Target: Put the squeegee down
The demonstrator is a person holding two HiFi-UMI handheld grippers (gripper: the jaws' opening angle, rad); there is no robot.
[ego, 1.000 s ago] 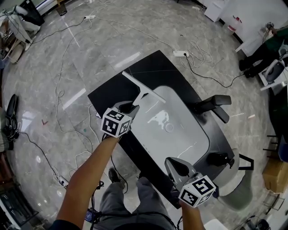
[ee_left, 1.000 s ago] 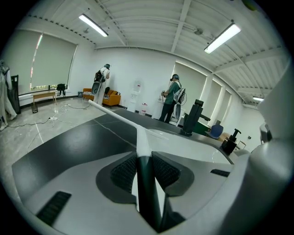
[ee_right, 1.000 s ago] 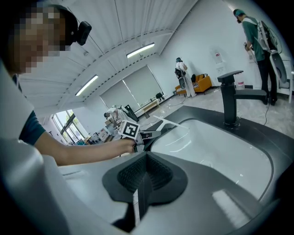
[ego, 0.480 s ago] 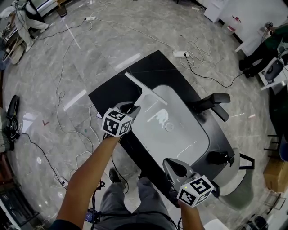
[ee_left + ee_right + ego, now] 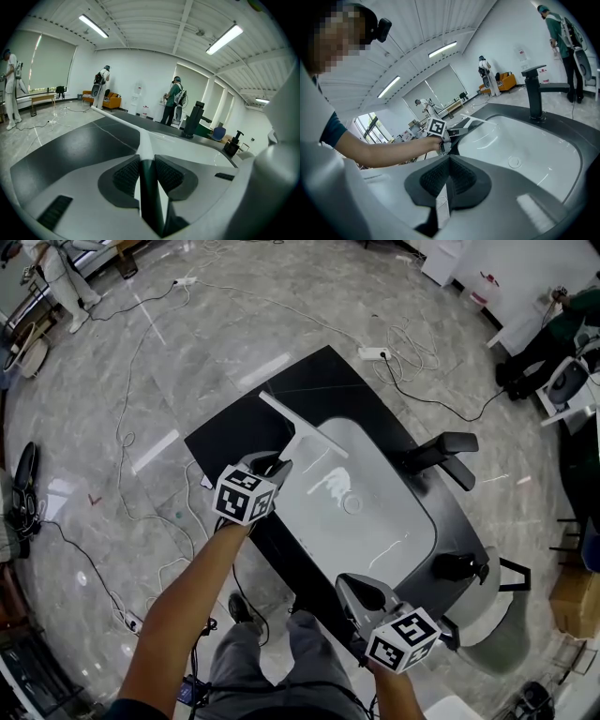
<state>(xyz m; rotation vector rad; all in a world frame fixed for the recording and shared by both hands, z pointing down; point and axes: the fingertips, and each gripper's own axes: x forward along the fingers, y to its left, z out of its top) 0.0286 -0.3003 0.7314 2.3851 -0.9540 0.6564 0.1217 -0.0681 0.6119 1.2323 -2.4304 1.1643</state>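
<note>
The squeegee (image 5: 302,425) is white, with a long thin blade and a short handle. Its blade hangs over the back left corner of the white sink (image 5: 394,549), across the black counter (image 5: 234,432). My left gripper (image 5: 279,463) is shut on the handle, which runs out between its pads (image 5: 123,174) to the blade (image 5: 112,117). My right gripper (image 5: 361,589) is at the sink's front edge, shut, with nothing seen past its tips (image 5: 449,161). The right gripper view also shows the left gripper (image 5: 451,136) and the squeegee (image 5: 480,119) across the basin.
A black faucet (image 5: 441,457) stands on the counter at the sink's right side, and a small black dispenser (image 5: 459,570) sits nearer the front. Cables and a power strip (image 5: 375,352) lie on the marble floor. Several people stand far across the room (image 5: 174,101).
The right gripper has drifted slightly toward me along the sink's front edge. The left gripper and the squeegee stay where they were.
</note>
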